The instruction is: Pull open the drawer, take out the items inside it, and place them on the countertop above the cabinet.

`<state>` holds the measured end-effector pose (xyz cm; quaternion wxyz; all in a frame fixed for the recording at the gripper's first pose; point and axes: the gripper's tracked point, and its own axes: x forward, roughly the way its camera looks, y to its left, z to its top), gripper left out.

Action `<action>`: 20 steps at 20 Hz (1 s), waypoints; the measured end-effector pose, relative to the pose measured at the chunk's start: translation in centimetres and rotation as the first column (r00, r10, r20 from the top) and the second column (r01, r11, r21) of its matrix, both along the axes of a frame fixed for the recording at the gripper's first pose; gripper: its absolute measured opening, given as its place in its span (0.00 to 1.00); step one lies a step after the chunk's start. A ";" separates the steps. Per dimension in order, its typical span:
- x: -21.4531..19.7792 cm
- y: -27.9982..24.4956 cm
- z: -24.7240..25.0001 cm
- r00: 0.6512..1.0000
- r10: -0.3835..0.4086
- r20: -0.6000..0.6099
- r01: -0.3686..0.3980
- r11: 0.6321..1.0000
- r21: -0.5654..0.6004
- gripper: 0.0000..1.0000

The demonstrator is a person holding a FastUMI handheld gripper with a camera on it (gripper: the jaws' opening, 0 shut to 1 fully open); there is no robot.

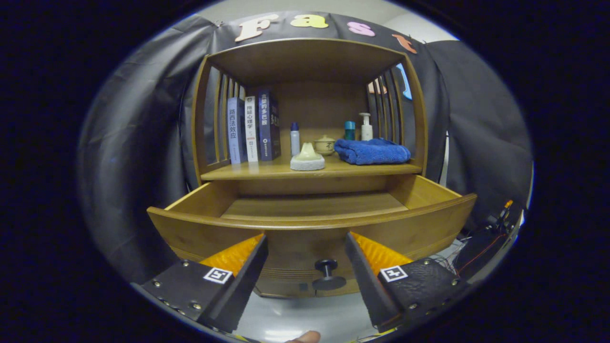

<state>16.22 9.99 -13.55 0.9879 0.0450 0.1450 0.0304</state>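
The wooden cabinet's drawer point(310, 224) is pulled out, and the part of its floor that I see is bare wood. Its dark round knob point(327, 274) sits on the drawer front, between my fingers. My gripper point(305, 240) is open, its fingertips spread wide in front of the drawer front, holding nothing. On the countertop point(267, 171) above the drawer rest a folded blue towel point(372, 151), a pale soap-like lump on a white dish point(307, 158), a small lidded ceramic pot point(325, 145), a blue-capped tube point(295, 138), a teal bottle point(350, 130) and a white pump bottle point(365, 126).
Three books point(252, 128) stand upright at the left of the countertop, against the slatted side. A shelf roof closes the space above. Cables and dark gear point(481, 243) lie to the right of the cabinet. A fingertip point(305, 337) shows below the gripper.
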 end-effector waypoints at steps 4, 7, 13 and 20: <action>0.0 0.0 -0.1 1.000 -0.001 -0.002 0.002 1.000 0.021 0.97; 0.0 0.0 -0.1 1.000 -0.001 -0.002 0.002 1.000 0.023 0.97; 0.0 0.0 -0.1 1.000 -0.003 -0.002 0.003 1.000 0.025 0.97; 0.0 0.0 -0.2 1.000 -0.003 -0.004 0.003 0.999 0.035 0.97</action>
